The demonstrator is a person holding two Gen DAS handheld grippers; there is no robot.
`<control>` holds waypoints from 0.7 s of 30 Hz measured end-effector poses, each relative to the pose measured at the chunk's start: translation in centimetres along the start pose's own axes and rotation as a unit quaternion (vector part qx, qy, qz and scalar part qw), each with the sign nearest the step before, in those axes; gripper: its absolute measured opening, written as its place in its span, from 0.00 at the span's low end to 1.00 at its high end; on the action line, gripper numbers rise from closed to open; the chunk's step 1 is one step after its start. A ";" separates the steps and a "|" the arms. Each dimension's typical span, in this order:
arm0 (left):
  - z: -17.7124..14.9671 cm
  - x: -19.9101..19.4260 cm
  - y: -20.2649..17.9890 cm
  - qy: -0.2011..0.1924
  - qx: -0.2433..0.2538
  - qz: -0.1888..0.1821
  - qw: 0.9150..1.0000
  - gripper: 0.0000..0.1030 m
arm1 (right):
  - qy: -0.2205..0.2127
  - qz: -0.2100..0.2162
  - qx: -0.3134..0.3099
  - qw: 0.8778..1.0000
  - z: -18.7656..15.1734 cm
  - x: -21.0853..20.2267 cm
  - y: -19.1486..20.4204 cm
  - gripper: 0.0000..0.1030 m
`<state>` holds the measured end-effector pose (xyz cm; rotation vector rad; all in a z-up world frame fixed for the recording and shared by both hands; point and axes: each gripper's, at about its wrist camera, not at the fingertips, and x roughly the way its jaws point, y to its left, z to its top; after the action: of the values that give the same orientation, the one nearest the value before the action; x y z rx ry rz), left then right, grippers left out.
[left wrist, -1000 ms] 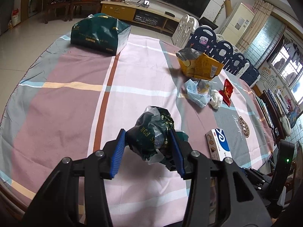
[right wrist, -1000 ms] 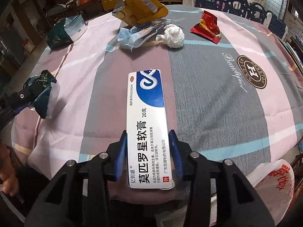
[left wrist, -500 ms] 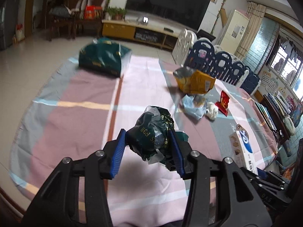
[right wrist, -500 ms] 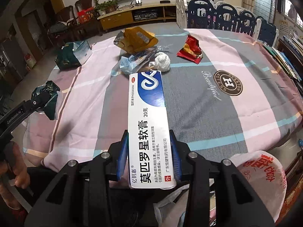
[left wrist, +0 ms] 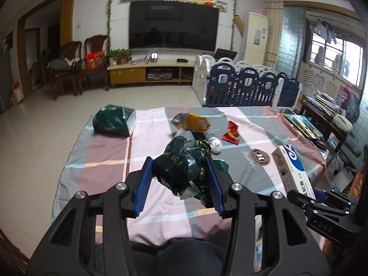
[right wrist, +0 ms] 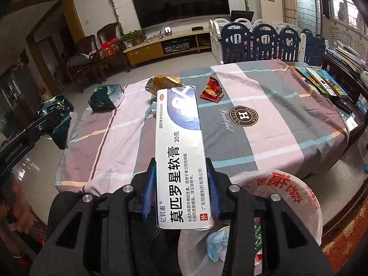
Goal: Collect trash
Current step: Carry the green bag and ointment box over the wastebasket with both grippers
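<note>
My left gripper [left wrist: 179,184] is shut on a crumpled dark green wrapper [left wrist: 184,165], held in the air before the table's near edge. My right gripper [right wrist: 180,184] is shut on a long white and blue ointment box [right wrist: 179,142], also seen in the left wrist view [left wrist: 292,168]. Below it to the right is a white trash bag [right wrist: 276,195] with red print, open, with blue and green scraps inside. On the checked tablecloth [right wrist: 253,142] lie a yellow bag [right wrist: 164,81], a red wrapper [right wrist: 212,89], a white paper ball [left wrist: 215,143] and a green bag [right wrist: 105,97].
Books [right wrist: 322,80] lie along the table's right edge. A blue and white child fence [right wrist: 264,41] stands behind the table. A TV cabinet [left wrist: 149,73] and chairs [left wrist: 73,69] stand at the far wall. My dark-clothed lap [left wrist: 174,257] is below the left gripper.
Both grippers have pulled back from the table and risen, each keeping its item. The trash bag's open mouth has come into the right wrist view.
</note>
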<state>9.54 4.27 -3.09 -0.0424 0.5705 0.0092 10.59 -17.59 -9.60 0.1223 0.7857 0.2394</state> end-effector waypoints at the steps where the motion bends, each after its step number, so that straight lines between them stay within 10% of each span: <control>1: 0.1 -0.7 -0.5 -0.003 0.007 -0.002 1.000 0.45 | -0.007 -0.003 -0.005 1.000 -0.3 -1.0 0.0 0.39; 21: -0.2 -9.8 -8.0 -0.042 0.069 -0.057 0.995 0.45 | -0.068 -0.043 0.002 0.997 -2.5 -11.1 -4.1 0.39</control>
<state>1.30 -3.73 2.32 0.0593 0.4832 -0.1386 1.97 -24.41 -4.54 0.1073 0.6554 0.1466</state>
